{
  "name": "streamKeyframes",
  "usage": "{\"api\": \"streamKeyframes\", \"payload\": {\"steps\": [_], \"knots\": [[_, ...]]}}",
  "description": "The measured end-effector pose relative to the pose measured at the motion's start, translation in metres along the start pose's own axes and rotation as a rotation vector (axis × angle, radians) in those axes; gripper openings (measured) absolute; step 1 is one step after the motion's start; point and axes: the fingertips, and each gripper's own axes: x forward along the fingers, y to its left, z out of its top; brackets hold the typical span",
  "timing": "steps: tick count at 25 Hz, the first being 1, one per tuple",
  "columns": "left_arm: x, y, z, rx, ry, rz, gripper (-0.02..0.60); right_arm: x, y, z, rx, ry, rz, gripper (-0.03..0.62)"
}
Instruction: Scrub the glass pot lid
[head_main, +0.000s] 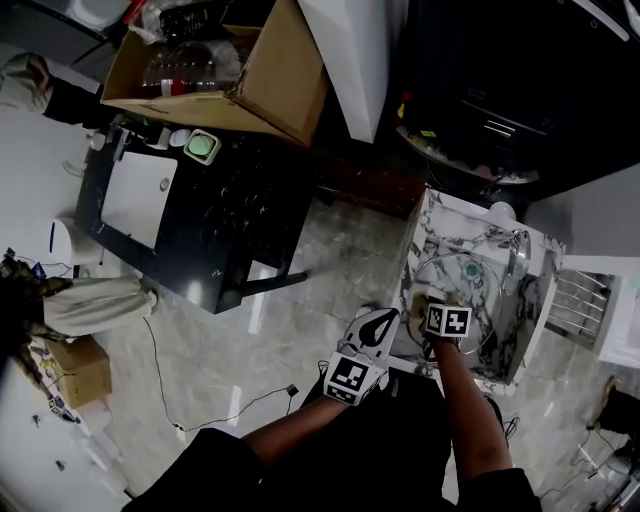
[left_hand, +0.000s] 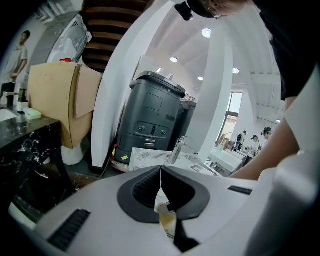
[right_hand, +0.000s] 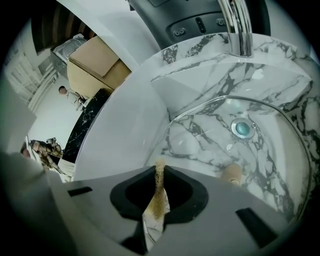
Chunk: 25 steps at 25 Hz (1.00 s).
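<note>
Finding the glass pot lid (right_hand: 252, 157) lying inside the marble sink (right_hand: 200, 55), filling most of the basin, with its teal-centred knob (right_hand: 241, 128) facing up and its clear rim curving close along the basin wall. Not being able to tell whether it is lying flat or slightly tilted. Noticing a small tan round thing (right_hand: 231, 173) near the lid's nearer edge, and not making out whether it is sitting on the glass or under it. Seeing the chrome faucet (right_hand: 237, 25) rising at the far rim of the sink, beyond the knob.

Holding the right gripper (right_hand: 159, 172) over the near left part of the sink, above the lid's rim, jaws pressed together on a thin tan scrub pad (right_hand: 157, 202) that is standing edge-on between them and poking out just past the tips. Not telling from any view whether the pad is touching the glass.

Keeping the left gripper (left_hand: 161, 170) to the left of the sink, above the pale stone floor (head_main: 300, 290) and apart from the basin, jaws closed tip to tip with nothing caught between them, pointing level across the room.

Further out, seeing a black marbled table (head_main: 200, 220) well to the left, an open cardboard box (head_main: 250, 70) beyond it, and a dark grey machine (left_hand: 150, 115) behind the sink.
</note>
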Motion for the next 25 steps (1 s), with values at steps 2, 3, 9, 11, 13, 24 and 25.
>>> {"api": "streamKeyframes", "payload": {"steps": [2,3,9,11,13,24,25], "knots": [[0.002,-0.003,-0.001,0.003,0.005,-0.003,0.017,0.001,-0.001,0.004,-0.010,-0.010,-0.003,0.058],[0.003,-0.004,-0.001,0.003,0.006,-0.004,0.017,0.002,-0.002,0.007,-0.011,-0.016,-0.002,0.058],[0.006,-0.010,-0.003,0.003,0.017,-0.006,0.017,0.005,-0.003,0.015,-0.015,-0.034,0.005,0.058],[0.007,-0.012,-0.003,0.004,0.018,-0.008,0.017,0.005,-0.005,0.017,-0.015,-0.037,0.009,0.058],[0.007,-0.012,-0.003,0.004,0.017,-0.010,0.017,0.007,-0.005,0.019,-0.009,-0.045,0.012,0.058],[0.015,-0.023,-0.013,0.008,0.048,0.043,0.017,0.007,-0.016,0.033,-0.043,-0.073,0.029,0.058],[0.014,-0.024,-0.015,0.005,0.050,0.048,0.017,0.007,-0.017,0.033,-0.046,-0.075,0.032,0.058]]}}
